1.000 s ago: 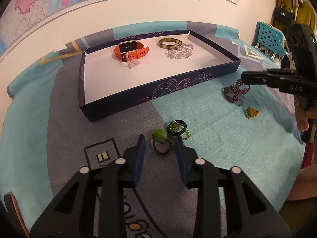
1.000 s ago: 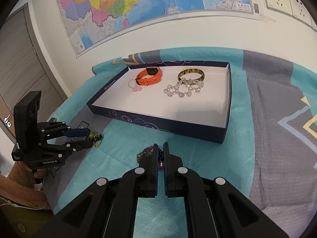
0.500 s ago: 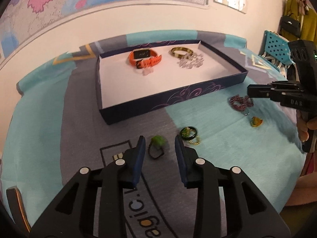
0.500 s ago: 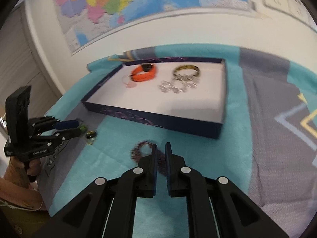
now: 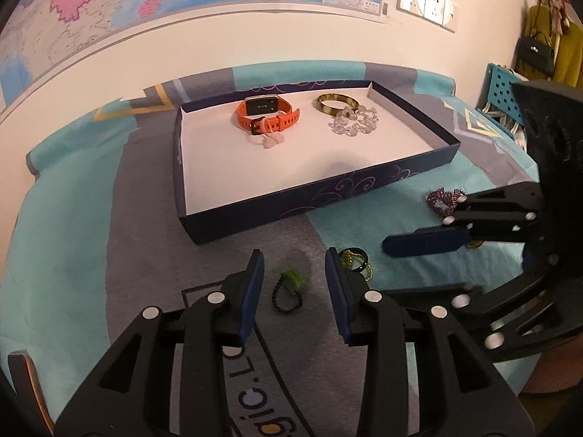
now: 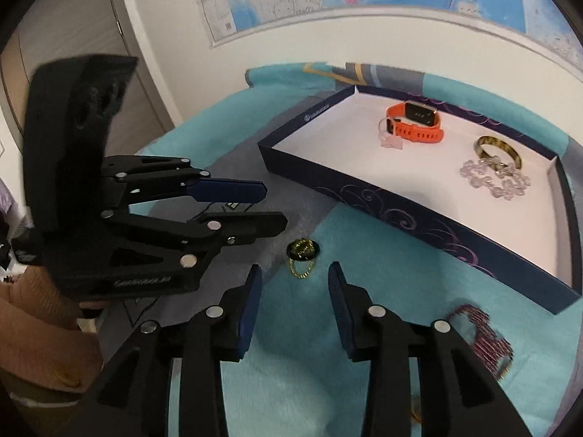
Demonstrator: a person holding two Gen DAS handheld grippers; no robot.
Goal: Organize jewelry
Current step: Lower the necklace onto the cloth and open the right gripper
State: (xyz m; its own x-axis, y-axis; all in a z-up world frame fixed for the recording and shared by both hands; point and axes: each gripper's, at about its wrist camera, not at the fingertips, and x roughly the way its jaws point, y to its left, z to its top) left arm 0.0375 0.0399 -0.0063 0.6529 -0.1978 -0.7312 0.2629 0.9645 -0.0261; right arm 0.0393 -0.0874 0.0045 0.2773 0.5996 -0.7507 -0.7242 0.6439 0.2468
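The left gripper's [image 5: 293,284] fingers have just been opening; the green-bead ring [image 5: 289,287] lies untouched between them, low centre. The right gripper's [image 6: 293,293] jaws, also just opening, hold nothing; the gold-chained dark ring [image 6: 302,255] lies just ahead.

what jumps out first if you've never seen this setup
The orange smartwatch stands out in the dark blue tray, near its far wall, beside a gold bangle and a clear bead bracelet. Nearer, the left claw, just opening, frames a green bead ring on the cloth.
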